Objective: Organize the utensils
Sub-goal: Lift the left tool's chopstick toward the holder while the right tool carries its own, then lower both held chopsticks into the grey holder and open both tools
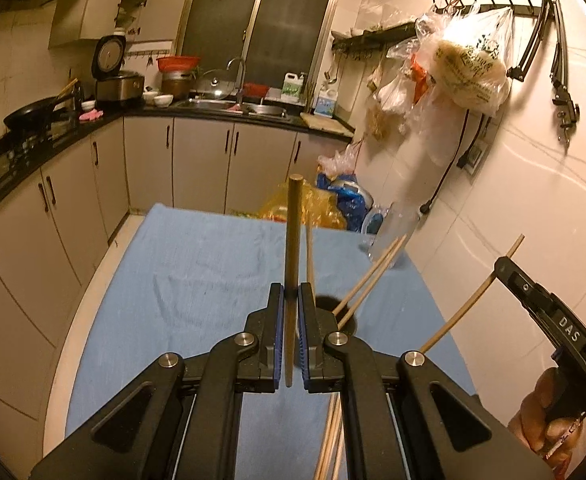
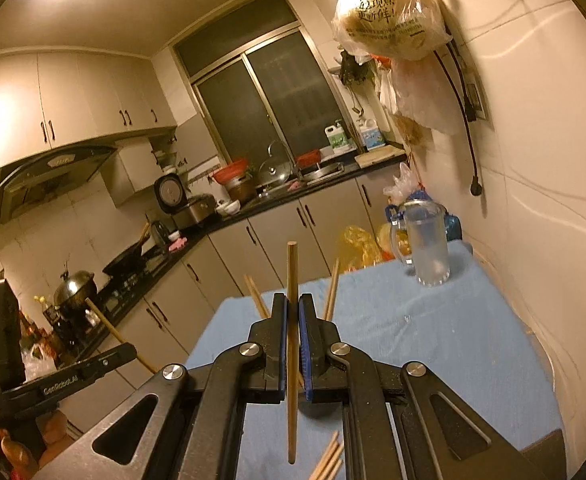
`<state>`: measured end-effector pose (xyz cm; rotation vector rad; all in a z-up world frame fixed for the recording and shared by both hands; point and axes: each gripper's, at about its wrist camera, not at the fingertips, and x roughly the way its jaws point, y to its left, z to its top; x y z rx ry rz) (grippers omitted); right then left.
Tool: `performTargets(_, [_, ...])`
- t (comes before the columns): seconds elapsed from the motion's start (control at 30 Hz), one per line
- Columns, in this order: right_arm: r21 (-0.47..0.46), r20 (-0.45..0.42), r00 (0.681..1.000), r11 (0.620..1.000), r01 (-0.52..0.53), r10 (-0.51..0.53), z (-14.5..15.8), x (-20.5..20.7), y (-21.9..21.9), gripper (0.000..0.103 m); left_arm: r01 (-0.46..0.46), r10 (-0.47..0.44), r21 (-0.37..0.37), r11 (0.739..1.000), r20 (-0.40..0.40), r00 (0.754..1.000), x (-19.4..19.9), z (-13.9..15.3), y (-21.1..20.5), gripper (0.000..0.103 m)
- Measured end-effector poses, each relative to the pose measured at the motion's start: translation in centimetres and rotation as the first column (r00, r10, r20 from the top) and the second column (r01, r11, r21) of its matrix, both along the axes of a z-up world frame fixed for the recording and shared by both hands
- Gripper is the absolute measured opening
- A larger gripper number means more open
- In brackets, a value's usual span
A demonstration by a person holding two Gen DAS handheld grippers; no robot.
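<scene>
Left gripper (image 1: 291,300) clamps one upright brown wooden chopstick (image 1: 293,264); right gripper (image 2: 292,312) clamps another pale wooden chopstick (image 2: 291,344); several already stand in a dark round holder (image 1: 343,312) on the blue-clothed counter (image 1: 181,280); loose ones (image 2: 329,460) remain, so roughly midway.

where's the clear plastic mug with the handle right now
In the right wrist view the clear plastic mug stands upright at the far right corner of the blue tablecloth, near the white tiled wall, apart from both grippers.
</scene>
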<state>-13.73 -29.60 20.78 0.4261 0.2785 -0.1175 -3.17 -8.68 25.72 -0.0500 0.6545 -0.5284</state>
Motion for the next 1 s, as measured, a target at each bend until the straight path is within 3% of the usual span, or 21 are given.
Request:
performTargets(0.23, [0.023,0.034,0.999,0.999,0.032,-0.033,2.4,2.8,-1.4,0.006,0.012,-0.012,-0.019,1.0,0.017,1.0,2.4,2.1,-2.5,0.006])
performTargets(0.43, [0.031,0.045,0.997,0.998,0.055,-0.056,2.9,5.1,-2.1,0.006,0.022,-0.023,-0.033,0.999,-0.007,1.0,4.7,1.7,-4.5,0.006])
performTargets(1.0, [0.02,-0.124,0.991,0.998,0.055,-0.052,-3.9,10.7,-3.1,0.006,0.036,-0.036,-0.002,0.999,-0.134,0.99,9.0,-5.2,-6.6,0.006])
